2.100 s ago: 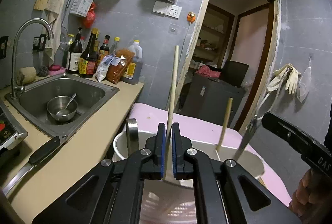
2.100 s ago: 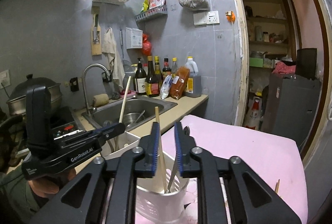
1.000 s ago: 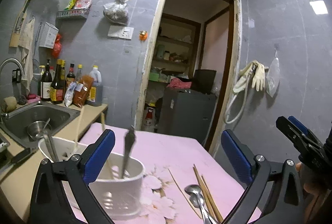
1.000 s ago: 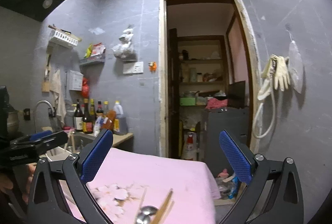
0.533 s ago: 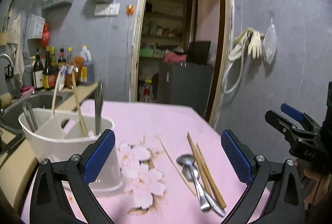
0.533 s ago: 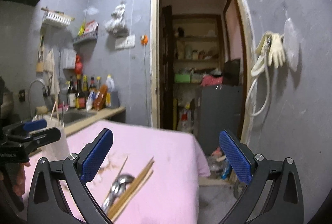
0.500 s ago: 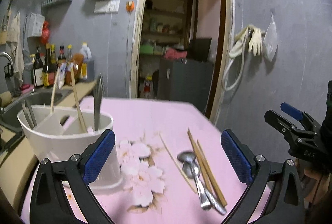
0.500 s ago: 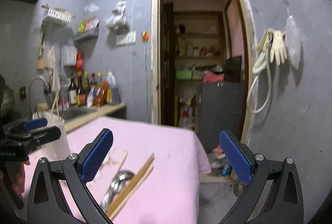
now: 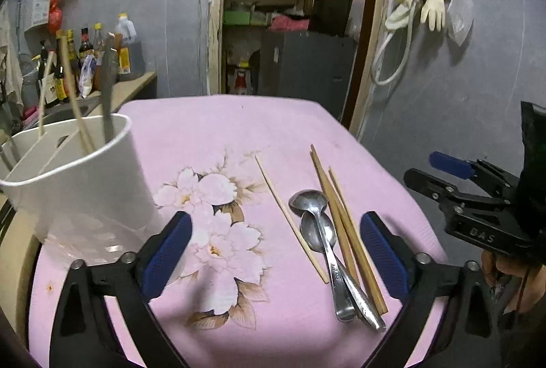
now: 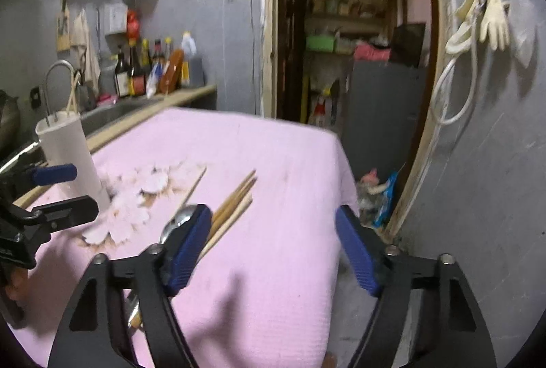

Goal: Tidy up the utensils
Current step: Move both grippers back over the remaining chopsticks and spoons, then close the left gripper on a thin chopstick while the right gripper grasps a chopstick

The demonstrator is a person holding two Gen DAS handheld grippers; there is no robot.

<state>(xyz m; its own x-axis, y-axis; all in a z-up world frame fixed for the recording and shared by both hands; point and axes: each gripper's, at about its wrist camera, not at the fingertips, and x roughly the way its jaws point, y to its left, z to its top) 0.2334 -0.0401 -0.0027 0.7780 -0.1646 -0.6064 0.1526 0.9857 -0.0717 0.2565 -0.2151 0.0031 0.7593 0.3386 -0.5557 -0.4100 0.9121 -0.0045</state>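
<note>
Left wrist view: the left gripper (image 9: 274, 247) fills the bottom of the frame with its blue-padded fingers (image 9: 166, 253) spread wide and nothing between them, above a pink floral tablecloth (image 9: 218, 129). At the left edge stands a white utensil holder (image 9: 85, 184) on the cloth, with wooden chopsticks (image 9: 76, 108) and a metal handle (image 9: 107, 85) rising from it. In the lower centre-right, two metal spoons (image 9: 324, 238) lie side by side with bowls toward the far end of the table, one overlapping the other. A single chopstick (image 9: 290, 218) lies just left of them; a bundle of loose chopsticks (image 9: 344, 224) lies touching their right side. At the right edge, the right gripper (image 9: 440, 172) appears side-on with its fingers apart, gripped by a hand (image 9: 512, 272). Bottles (image 9: 85, 47) line the counter at upper left; rubber gloves (image 9: 430, 1) hang at upper right.

Right wrist view: the right gripper (image 10: 273, 248) is spread wide and empty over the cloth (image 10: 273, 163). Behind its left finger (image 10: 186, 248), the spoons (image 10: 177, 219) and loose chopsticks (image 10: 235, 197) lie at lower left of centre, partly hidden. The holder (image 10: 68, 160) stands at the left, with the left gripper (image 10: 63, 189), fingers parted, in front of it. The frame is slightly blurred.
</note>
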